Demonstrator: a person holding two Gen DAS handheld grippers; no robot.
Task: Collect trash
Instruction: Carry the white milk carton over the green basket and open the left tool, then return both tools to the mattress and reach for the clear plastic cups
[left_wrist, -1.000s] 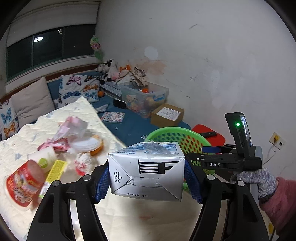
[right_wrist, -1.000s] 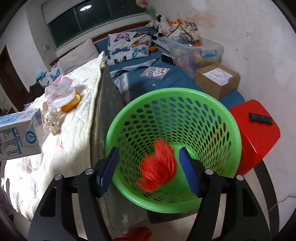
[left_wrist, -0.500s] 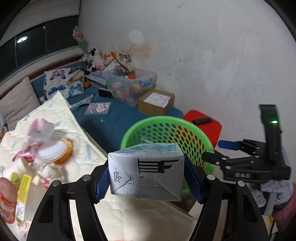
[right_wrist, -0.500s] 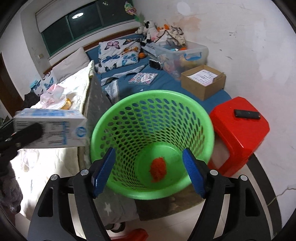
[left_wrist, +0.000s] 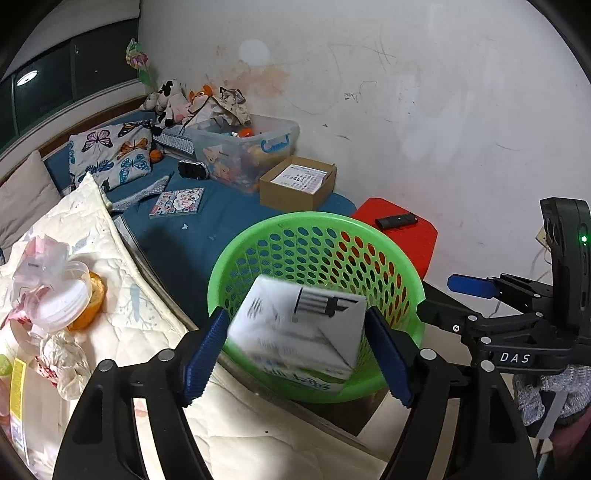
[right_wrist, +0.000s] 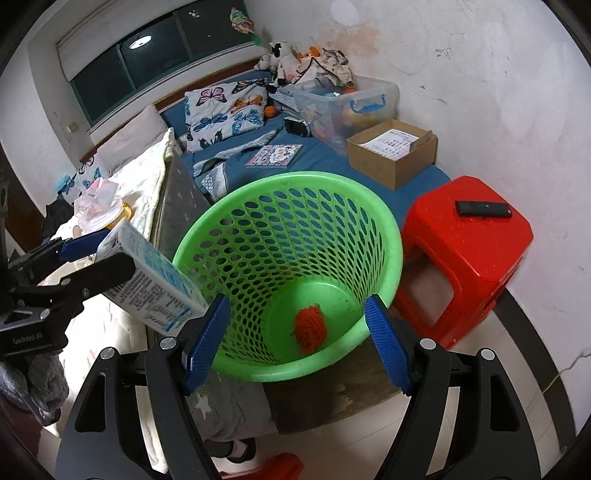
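Your laundry basket (right_wrist: 288, 273) stands on the floor between the bed (left_wrist: 122, 295) on its left and the stool (right_wrist: 465, 258) on its right. A remote (right_wrist: 483, 209) lies on the stool. A net ball (right_wrist: 310, 328) lies in the basket's bottom. Behind the basket sits a cardboard box (right_wrist: 391, 155), a storage bin (right_wrist: 343, 99) beyond it.

My left hand-held gripper (left_wrist: 295, 354) has blue ribbed pads on black arms, and so does my right hand-held gripper (right_wrist: 295, 341). The carton (left_wrist: 299, 332) is white with black bars and blue print on its side. The basket (right_wrist: 384, 236) is bright green, pierced all over with holes; a red-orange net ball (right_wrist: 310, 328) lies at its bottom. The stool (right_wrist: 469, 251) on the right is red, with a black remote (right_wrist: 483, 209) on it. Farther off, the mattress (left_wrist: 229, 218) is dark blue, the pillow (right_wrist: 227, 110) white with blue and orange butterflies, the box (right_wrist: 391, 158) brown. My quilt (left_wrist: 110, 258) on the left is cream.
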